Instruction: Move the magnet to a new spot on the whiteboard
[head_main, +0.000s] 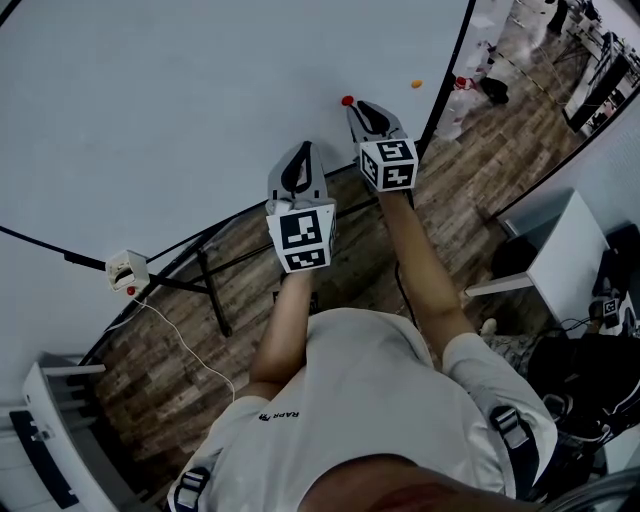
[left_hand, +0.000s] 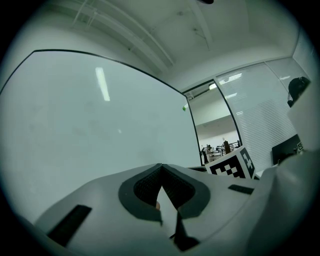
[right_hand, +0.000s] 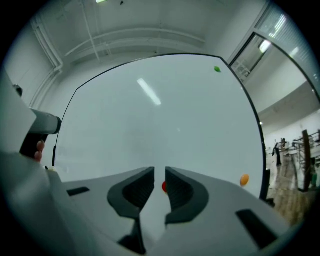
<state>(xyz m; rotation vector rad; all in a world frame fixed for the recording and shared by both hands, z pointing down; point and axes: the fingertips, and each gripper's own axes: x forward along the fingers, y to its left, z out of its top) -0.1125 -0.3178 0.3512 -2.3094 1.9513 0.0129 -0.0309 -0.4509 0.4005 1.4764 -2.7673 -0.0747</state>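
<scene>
A small red magnet sits on the whiteboard, right at the tips of my right gripper. In the right gripper view the red magnet shows in the narrow gap of the right gripper, against the right-hand jaw, with bare whiteboard between it and the other jaw. My left gripper hangs lower and to the left, short of the board. In its own view the left gripper has its jaws closed together on nothing.
An orange magnet and a green magnet sit on the board near its black right edge. A small white box with a cord hangs at the board's lower rim. The board's stand and a white table stand on the wood floor.
</scene>
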